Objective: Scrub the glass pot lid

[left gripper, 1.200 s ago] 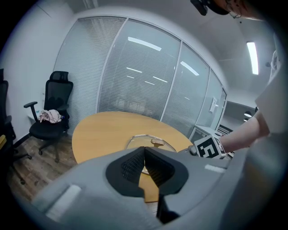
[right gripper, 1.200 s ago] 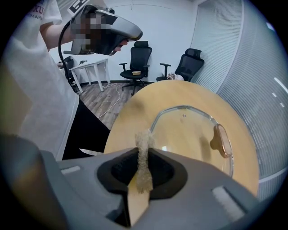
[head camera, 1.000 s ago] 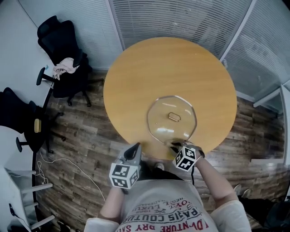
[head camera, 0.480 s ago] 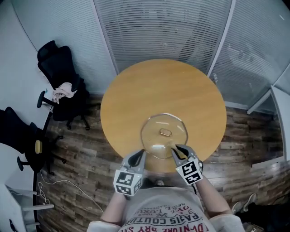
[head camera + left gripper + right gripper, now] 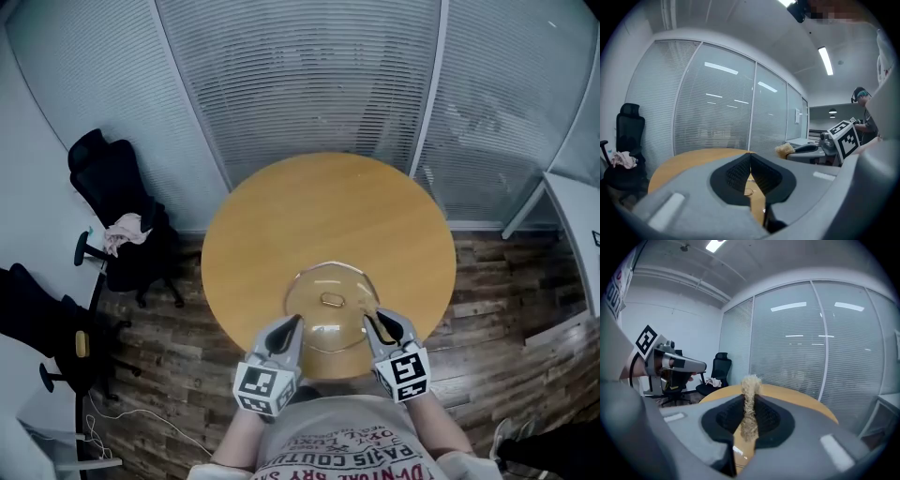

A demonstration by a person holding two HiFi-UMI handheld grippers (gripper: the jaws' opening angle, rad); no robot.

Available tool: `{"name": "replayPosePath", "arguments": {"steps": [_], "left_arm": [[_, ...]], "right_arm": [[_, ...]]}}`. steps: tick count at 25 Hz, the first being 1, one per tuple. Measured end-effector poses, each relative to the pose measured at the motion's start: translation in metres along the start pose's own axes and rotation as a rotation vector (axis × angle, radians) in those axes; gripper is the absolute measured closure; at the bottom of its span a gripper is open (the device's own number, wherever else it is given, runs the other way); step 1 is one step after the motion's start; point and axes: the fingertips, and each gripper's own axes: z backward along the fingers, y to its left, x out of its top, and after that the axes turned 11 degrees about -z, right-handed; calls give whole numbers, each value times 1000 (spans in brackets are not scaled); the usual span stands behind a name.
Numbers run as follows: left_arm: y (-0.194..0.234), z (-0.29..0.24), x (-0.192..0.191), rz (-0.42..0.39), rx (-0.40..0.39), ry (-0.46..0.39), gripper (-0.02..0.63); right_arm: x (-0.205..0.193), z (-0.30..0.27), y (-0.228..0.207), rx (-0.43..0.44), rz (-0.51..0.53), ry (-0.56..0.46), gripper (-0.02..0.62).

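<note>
The left claw is pressed closed on nothing: in the left gripper view its two dark ribbed pads meet along a thin line at the left claw, and no object sits between them. The right claw is clamped on a tan, fibrous scrubber, which stands upright between the pads of the right claw and sticks out past their tips as a frayed tuft. The glass pot lid lies flat on the round wooden surface, just ahead of both claws and between them, with its metal loop handle facing up midway between the two tips. The left claw's tip sits over the lid's near rim on that claw's right side, and the right claw's tip over the near rim on that claw's left side; whether either tip touches the glass cannot be told. Through the slit below the left claw's pads a piece of the handle shows directly ahead. To the right of the left claw, the right claw appears side-on with the scrubber at its front and its marker cube behind. Well off to the left of the left claw, on the wood-plank floor, a black office chair carries a crumpled cloth. Beyond the far edge of the surface, ahead of both claws, stand glass walls with blinds.
</note>
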Motion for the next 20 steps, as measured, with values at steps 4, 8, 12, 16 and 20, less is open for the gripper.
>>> {"name": "replayPosePath", "arguments": {"steps": [4, 8, 12, 16, 20], "left_arm": [[2, -6, 10, -18, -10, -17, 598], [4, -10, 15, -26, -10, -23, 598], [6, -13, 17, -33, -11, -22, 600], [5, -16, 17, -37, -13, -20, 598], [3, -17, 16, -41, -13, -14, 598]], "right_arm": [[8, 0, -6, -17, -29, -30, 536], [9, -1, -12, -30, -52, -37, 535], [12, -4, -19, -53, -59, -42, 536], [13, -2, -28, -69, -79, -45, 537], [11, 0, -32, -76, -79, -45, 537]]}}
